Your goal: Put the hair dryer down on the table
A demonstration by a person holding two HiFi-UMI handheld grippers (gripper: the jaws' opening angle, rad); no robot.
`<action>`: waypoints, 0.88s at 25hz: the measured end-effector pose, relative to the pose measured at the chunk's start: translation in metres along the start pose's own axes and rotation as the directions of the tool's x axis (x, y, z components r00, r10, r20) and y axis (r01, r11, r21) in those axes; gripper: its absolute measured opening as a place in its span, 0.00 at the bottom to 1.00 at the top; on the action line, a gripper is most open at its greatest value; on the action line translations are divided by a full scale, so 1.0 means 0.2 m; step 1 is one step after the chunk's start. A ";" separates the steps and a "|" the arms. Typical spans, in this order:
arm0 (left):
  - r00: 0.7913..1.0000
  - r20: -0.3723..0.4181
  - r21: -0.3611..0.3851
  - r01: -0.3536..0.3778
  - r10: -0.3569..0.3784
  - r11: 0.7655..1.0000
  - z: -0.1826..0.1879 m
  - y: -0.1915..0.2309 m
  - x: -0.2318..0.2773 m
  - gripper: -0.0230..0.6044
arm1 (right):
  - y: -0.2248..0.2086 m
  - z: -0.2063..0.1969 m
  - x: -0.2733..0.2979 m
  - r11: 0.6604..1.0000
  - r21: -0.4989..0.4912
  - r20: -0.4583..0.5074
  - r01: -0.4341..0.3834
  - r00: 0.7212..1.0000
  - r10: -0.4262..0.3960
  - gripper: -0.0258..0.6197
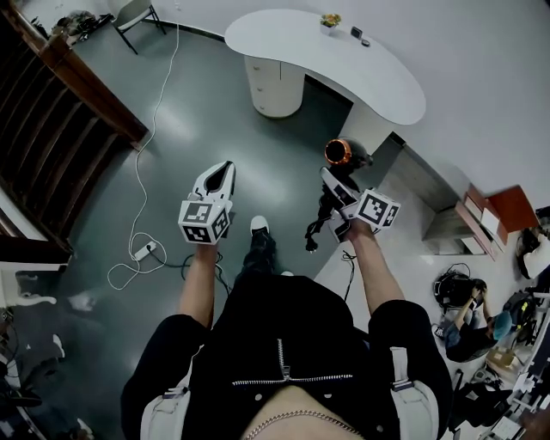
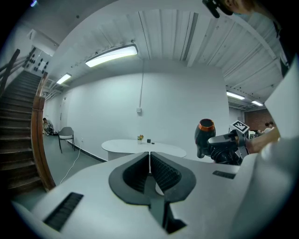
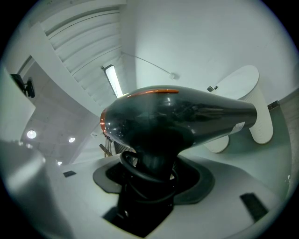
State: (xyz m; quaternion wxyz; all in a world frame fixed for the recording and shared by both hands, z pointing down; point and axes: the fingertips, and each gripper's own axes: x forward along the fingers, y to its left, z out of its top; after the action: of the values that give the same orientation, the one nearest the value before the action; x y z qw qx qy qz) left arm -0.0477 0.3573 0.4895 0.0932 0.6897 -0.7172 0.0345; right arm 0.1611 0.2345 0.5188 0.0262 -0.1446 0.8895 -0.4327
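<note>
A black hair dryer (image 1: 340, 155) with an orange ring is held up in the air, its handle and looped cord clamped by my right gripper (image 1: 337, 191). In the right gripper view the hair dryer (image 3: 177, 116) fills the middle, handle down between the jaws. From the left gripper view the hair dryer (image 2: 204, 136) shows at the right. My left gripper (image 1: 220, 174) is shut with nothing in it, its jaws (image 2: 150, 164) closed together. The white curved table (image 1: 344, 62) stands ahead, farther off than both grippers.
A small plant (image 1: 330, 21) and small dark items (image 1: 358, 34) sit on the table's far part. A white cable and power strip (image 1: 143, 251) lie on the floor at left. A wooden staircase (image 1: 60, 112) rises at left. A chair (image 1: 137, 17) stands far back.
</note>
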 end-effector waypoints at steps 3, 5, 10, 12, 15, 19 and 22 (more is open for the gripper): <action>1.000 0.000 0.003 0.018 -0.018 1.000 0.03 0.06 0.15 0.08 | -0.07 0.08 0.10 1.000 0.003 0.012 0.009 1.000 -0.009 0.44; 1.000 -0.001 0.005 0.031 -0.031 1.000 0.04 0.12 0.25 0.08 | -0.11 0.14 0.18 1.000 0.006 0.018 0.016 1.000 -0.017 0.44; 0.997 -0.005 0.015 0.072 -0.072 0.997 0.12 0.32 0.53 0.08 | -0.19 0.30 0.46 0.999 0.010 0.042 0.038 0.998 -0.039 0.44; 0.996 -0.007 0.026 0.089 -0.089 0.996 0.17 0.41 0.64 0.08 | -0.20 0.38 0.58 0.999 0.013 0.060 0.035 0.998 -0.035 0.44; 0.994 -0.001 0.039 0.110 -0.110 0.993 0.24 0.56 0.79 0.08 | -0.21 0.49 0.77 0.999 -0.002 0.090 0.032 0.995 -0.031 0.44; 0.992 0.000 0.042 0.126 -0.126 0.991 0.26 0.69 0.92 0.08 | -0.24 0.54 0.93 0.999 0.010 0.114 0.051 0.992 -0.051 0.44; 0.990 0.011 0.040 0.137 -0.137 0.990 0.27 0.67 0.93 0.08 | -0.24 0.54 0.91 0.998 0.008 0.111 0.059 0.992 -0.059 0.44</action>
State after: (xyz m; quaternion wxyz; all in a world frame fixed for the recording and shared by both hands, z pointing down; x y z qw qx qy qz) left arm -0.1916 0.1708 0.4805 0.0770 0.7393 -0.6680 0.0373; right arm 0.0156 0.0738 0.5030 0.0631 -0.1945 0.8809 -0.4268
